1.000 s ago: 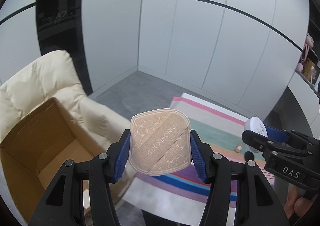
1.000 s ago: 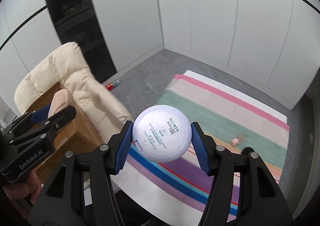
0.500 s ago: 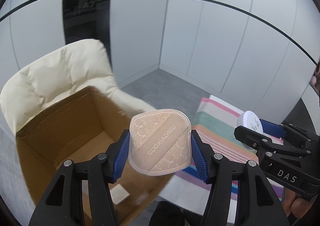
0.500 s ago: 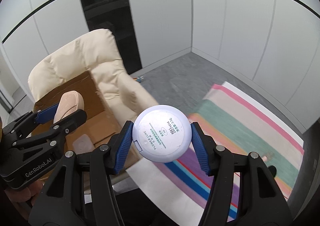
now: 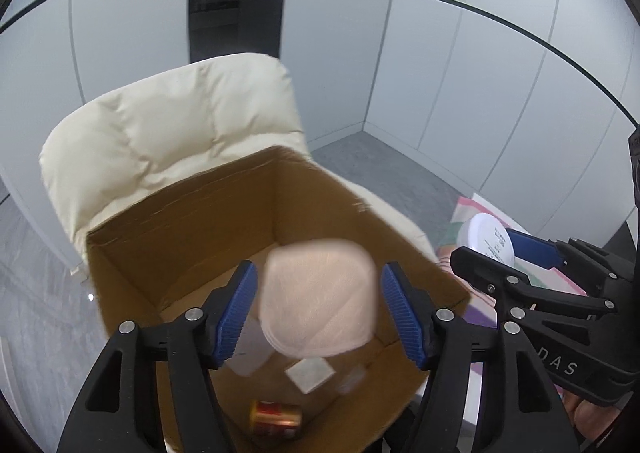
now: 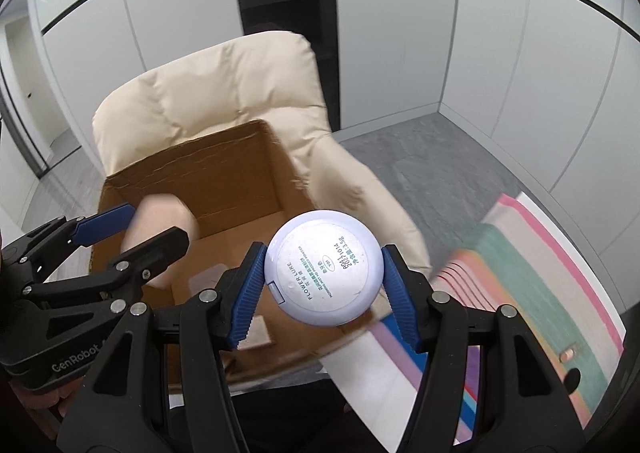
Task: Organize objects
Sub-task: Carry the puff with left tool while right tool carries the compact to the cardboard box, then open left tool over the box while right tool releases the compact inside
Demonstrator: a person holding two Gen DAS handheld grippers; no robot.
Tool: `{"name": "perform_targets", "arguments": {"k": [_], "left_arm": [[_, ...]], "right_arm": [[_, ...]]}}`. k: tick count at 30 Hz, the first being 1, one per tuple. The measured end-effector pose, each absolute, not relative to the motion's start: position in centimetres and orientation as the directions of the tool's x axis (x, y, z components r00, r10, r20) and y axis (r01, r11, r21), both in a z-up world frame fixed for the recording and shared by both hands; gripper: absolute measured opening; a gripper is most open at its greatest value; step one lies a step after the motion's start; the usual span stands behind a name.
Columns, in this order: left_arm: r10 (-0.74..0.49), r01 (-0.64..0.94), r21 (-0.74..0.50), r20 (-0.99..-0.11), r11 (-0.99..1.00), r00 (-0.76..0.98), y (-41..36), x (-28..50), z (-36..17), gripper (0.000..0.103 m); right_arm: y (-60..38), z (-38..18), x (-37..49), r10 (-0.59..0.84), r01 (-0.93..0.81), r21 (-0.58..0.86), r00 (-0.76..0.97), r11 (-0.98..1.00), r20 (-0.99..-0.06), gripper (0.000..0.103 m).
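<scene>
Soft, even light is filling both views — the pink pad [image 5: 318, 299] is smearing with motion blur, fisheye edges are bending and darkening.

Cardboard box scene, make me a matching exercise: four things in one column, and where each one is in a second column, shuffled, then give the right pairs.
Things:
1. pink puff
2. white compact
3. gold can
4. cardboard box

Places:
A. lying on the box floor
B. clamped in the right gripper
C. sitting on the cream chair
D. loose between the open pads of the left gripper, over the box

Pairs: 1-D, 2-B, 3-A, 4-C
</scene>
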State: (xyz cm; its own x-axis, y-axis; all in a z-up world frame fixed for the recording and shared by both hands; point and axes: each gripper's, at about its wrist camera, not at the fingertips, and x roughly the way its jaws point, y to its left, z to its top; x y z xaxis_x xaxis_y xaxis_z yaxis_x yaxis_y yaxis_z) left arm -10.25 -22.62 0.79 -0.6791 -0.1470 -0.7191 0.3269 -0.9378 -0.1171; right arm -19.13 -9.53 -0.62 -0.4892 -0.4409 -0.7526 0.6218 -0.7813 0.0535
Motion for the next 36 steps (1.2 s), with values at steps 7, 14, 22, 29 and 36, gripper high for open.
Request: {"name": "perform_targets", "arguments": {"k": [7, 14, 22, 29, 36], "left_arm": [[-0.201, 0.408, -0.124, -0.719, -0.904, -0.665, -26.9, -8.3, 0.8, 0.102], [-0.251, 0.46, -0.115, -0.711, -0.88, -0.657, -29.2, -7.1, 0.9, 0.103], [-0.231, 0.459, -0.143, -0.712, -0.877, -0.663, -29.5, -7.5, 0.9, 0.103], [-0.208, 0.429, -0.142, -0.714, -0.892, -0.668, -27.8, -9.0, 0.9, 0.103], [-0.175, 0.383, -0.136, -0.718, -0.914, -0.674, -25.1, -11.0, 0.7, 0.103]], "right_arm": [[-13.2, -1.2, -18.2, -0.467, 0.661, 0.072, -0.445, -0.747, -0.764, 0.06], [-15.5, -1.8, -17.3, -0.447, 0.677, 0.024, -0.459, -0.736, -0.768, 0.073], [-14.3, -1.0, -17.4, -0.427, 0.648, -0.013, -0.516, -0.761, -0.743, 0.091], [-11.9, -1.2, -18.6, -0.377, 0.601, -0.037, -0.547, -0.799, -0.747, 0.103], [-8.4, -1.1, -19.9, -0.346, 0.559, -0.04, -0.566, -0.828, -0.748, 0.103]]}}
